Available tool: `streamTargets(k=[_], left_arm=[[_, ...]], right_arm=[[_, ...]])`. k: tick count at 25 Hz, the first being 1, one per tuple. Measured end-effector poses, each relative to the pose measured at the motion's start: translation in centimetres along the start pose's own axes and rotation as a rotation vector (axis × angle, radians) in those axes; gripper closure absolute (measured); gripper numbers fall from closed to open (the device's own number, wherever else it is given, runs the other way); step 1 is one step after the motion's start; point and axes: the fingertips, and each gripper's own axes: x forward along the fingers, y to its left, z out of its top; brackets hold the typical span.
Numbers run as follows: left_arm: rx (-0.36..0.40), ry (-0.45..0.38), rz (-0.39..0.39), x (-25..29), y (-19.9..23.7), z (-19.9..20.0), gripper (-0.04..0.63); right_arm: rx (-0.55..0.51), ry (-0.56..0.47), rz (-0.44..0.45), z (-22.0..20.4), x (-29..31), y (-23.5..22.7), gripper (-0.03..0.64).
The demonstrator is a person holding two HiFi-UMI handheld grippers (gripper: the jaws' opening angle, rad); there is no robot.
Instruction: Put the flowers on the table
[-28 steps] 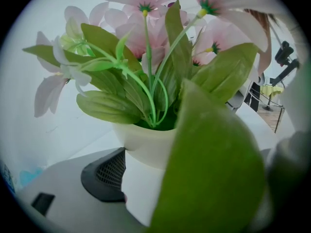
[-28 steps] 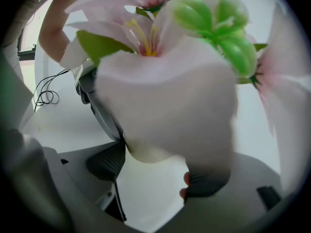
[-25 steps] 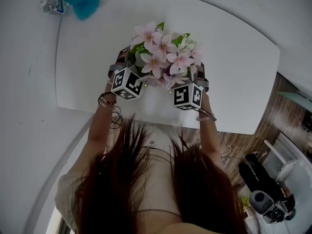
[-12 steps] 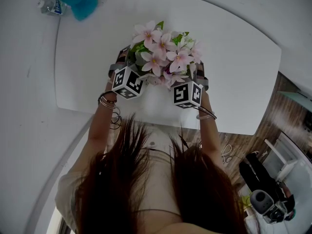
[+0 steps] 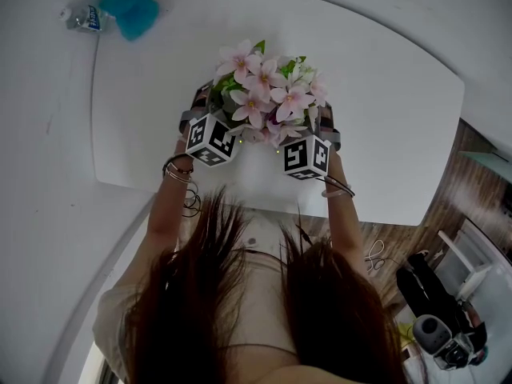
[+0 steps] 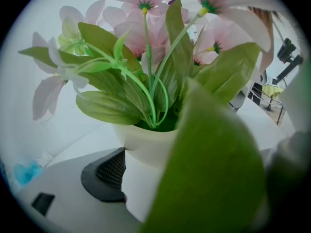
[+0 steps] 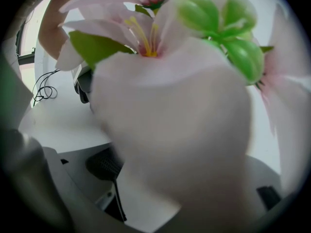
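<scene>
A bunch of pink flowers with green leaves stands in a white pot, held above the white table. My left gripper holds the pot from the left and my right gripper from the right. In the left gripper view one black pad presses the pot wall, while a big leaf hides the other jaw. A blurred petal fills the right gripper view. Only one black pad shows there, beside something white.
A blue fluffy thing and a small plastic bottle lie at the table's far left corner. The table's near edge runs just under my hands. Dark equipment stands on the wooden floor at right.
Almost nothing: both grippers keep the pot in the same spot over the table, and the view has shifted only slightly.
</scene>
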Motion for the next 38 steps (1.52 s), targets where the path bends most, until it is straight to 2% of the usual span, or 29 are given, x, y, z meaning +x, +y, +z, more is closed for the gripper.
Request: streamTargets(k=[19, 38], left_arm=[[-0.02, 0.016, -0.002, 1.1, 0.6, -0.6, 0.184], [-0.035, 0.016, -0.051, 1.4, 0.7, -0.8, 0.183]], right_arm=[[0.03, -0.008, 0.046, -0.7, 1.3, -0.5, 0.213], [0.068, -0.004, 0.09, -0.9, 1.7, -0.6, 0.213]])
